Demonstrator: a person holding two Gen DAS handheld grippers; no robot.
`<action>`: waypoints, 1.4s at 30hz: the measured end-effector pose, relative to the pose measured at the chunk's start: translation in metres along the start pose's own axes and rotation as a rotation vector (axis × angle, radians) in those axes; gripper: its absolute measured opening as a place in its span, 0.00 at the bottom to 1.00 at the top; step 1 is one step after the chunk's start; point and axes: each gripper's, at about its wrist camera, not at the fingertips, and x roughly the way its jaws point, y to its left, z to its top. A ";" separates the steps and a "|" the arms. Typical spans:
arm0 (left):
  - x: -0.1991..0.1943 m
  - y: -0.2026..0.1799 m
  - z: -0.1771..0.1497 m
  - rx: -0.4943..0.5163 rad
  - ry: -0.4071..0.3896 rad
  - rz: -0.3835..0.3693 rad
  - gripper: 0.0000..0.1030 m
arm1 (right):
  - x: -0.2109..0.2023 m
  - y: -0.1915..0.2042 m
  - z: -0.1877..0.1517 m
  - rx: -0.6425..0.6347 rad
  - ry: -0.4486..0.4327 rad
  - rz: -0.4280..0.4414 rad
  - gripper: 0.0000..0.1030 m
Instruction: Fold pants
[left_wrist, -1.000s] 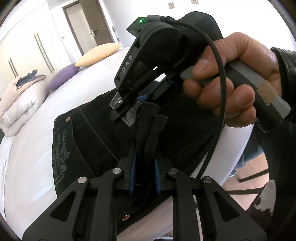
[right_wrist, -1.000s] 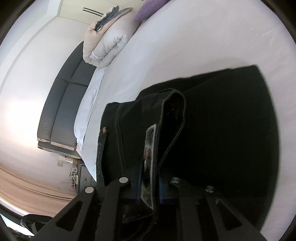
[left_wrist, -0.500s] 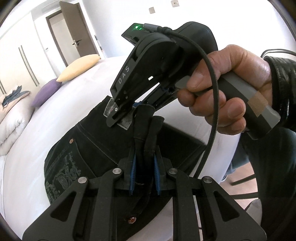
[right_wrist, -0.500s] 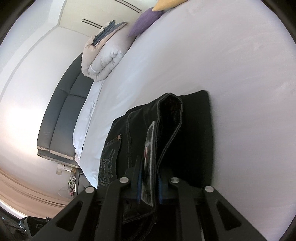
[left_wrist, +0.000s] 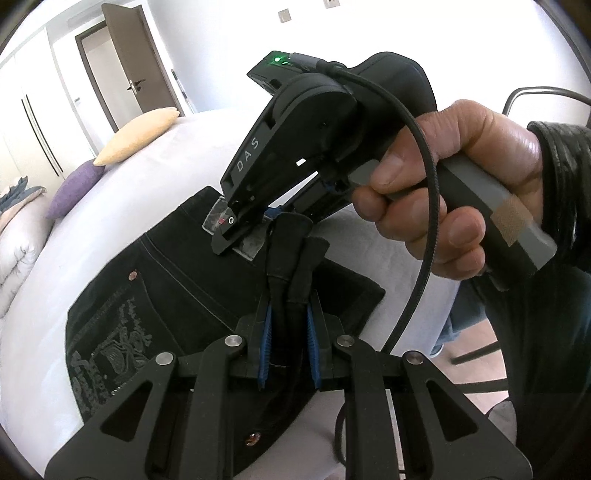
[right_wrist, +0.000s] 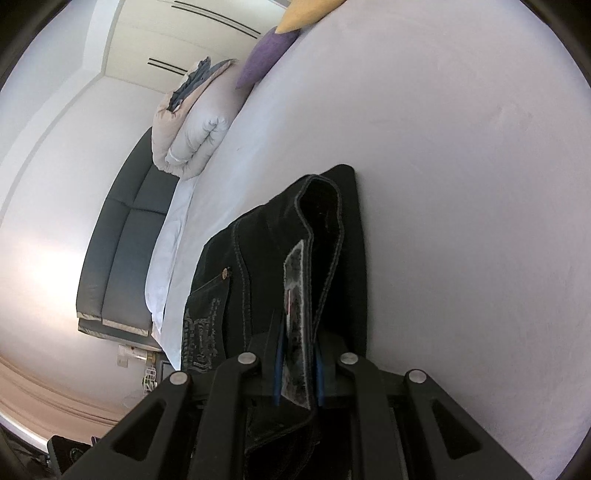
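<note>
Black denim pants (left_wrist: 177, 291) with an embroidered back pocket lie folded on the white bed (left_wrist: 122, 192). My left gripper (left_wrist: 290, 325) is shut on a bunched edge of the pants and holds it above the bed. My right gripper (left_wrist: 240, 236), held in a hand, is shut on the waistband with its grey label just beyond. In the right wrist view the right gripper (right_wrist: 299, 365) clamps the waistband and label, and the pants (right_wrist: 332, 236) hang down toward the bed (right_wrist: 461, 166).
A purple pillow (left_wrist: 74, 188) and a yellow pillow (left_wrist: 136, 134) lie at the bed's far end, with a rolled white duvet (right_wrist: 192, 136) beside them. A dark sofa (right_wrist: 122, 251) stands past the bed. A chair (left_wrist: 476, 354) stands on the floor at right.
Both grippers have lifted the pants' gripped edge higher off the bed. The visible part of the pants looks narrower and hangs more steeply. Both stay shut.
</note>
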 end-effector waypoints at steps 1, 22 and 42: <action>0.003 0.004 -0.002 -0.017 0.002 -0.014 0.15 | 0.000 -0.001 -0.001 -0.002 -0.006 -0.003 0.13; -0.019 0.232 -0.045 -0.595 -0.039 -0.120 0.22 | -0.027 0.044 -0.041 -0.073 -0.002 -0.067 0.15; 0.000 0.238 -0.106 -0.630 0.081 -0.039 0.12 | -0.036 0.021 -0.073 -0.024 -0.055 -0.124 0.00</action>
